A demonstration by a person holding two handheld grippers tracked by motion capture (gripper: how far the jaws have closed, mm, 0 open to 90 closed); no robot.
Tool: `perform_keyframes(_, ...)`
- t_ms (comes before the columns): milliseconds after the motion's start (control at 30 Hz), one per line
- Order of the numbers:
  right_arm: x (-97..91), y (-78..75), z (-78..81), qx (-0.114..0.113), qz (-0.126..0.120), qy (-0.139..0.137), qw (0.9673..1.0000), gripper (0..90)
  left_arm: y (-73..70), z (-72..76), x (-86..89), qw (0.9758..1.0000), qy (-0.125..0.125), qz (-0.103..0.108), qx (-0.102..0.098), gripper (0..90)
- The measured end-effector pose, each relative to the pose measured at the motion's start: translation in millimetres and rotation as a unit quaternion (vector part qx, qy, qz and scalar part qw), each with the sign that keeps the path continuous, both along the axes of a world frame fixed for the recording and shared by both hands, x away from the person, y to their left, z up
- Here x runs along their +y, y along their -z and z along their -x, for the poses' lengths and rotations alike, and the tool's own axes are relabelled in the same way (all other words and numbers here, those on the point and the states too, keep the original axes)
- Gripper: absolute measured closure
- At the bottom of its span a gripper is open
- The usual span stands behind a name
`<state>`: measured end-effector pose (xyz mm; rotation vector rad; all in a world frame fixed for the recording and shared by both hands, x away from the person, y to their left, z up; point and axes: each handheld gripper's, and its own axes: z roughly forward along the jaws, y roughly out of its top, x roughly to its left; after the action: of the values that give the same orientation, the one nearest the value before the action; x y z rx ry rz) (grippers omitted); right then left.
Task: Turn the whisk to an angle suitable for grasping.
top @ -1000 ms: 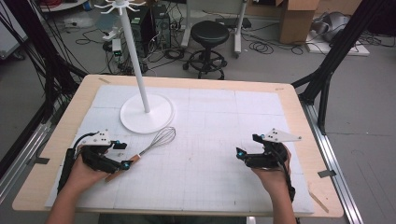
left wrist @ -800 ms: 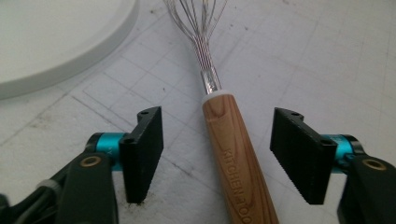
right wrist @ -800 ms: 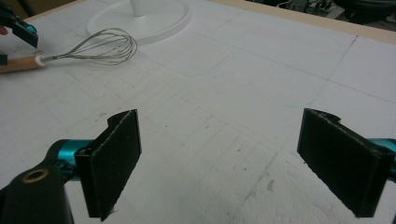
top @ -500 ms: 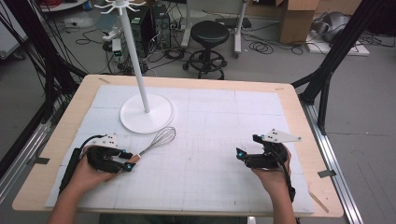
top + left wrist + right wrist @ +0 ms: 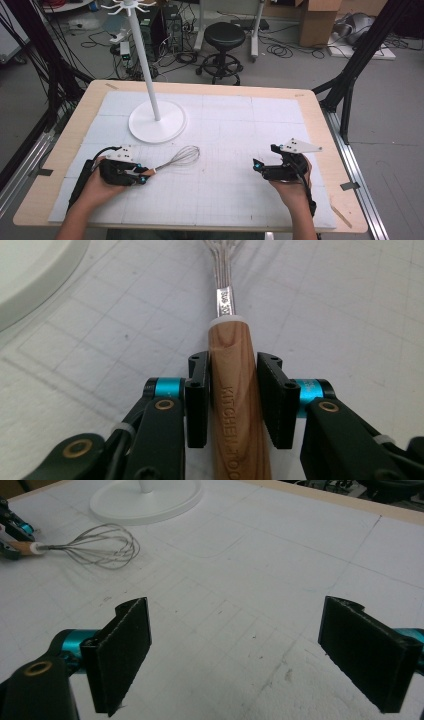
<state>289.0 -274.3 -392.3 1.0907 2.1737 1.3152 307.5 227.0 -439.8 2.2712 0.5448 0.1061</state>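
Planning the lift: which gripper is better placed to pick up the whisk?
Left. The left gripper is shut on the whisk handle; the right gripper sits open, apart from it.

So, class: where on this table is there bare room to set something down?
Bare mat lies between the whisk and the right gripper, and across the far right beyond the stand base. It is crowded at near left, where the left gripper clamps the whisk handle.
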Motion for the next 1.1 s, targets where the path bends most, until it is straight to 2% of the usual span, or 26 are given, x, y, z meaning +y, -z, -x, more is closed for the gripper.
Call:
perform_keyframes(100,-0.9,-0.8,1.4,-0.001,-0.002,0.002,1.0000,13.0,-0.1,0.2,-4.7,1.0000,0.007,-0.003,-0.006,69.1)
perform_keyframes(300,-4.2,-0.9,4.1,-0.002,0.000,0.004,1.0000,13.6,0.0,-1.4,-12.0,0.9999,0.009,-0.001,-0.008,69.5)
perform_keyframes(467,-5.3,-0.1,5.4,-0.002,0.000,0.006,1.0000,13.6,-0.3,-3.4,-21.0,0.9997,0.021,-0.004,-0.008,69.5)
perform_keyframes(867,-8.2,-3.6,10.0,-0.002,0.000,0.009,1.0000,13.6,0.4,-12.1,-58.2,0.9983,0.057,0.001,-0.010,69.6)
perform_keyframes(1100,-12.4,-5.7,11.2,-0.006,-0.005,0.012,0.9999,13.6,-1.7,-17.1,-77.3,0.9971,0.074,-0.013,-0.014,69.7)
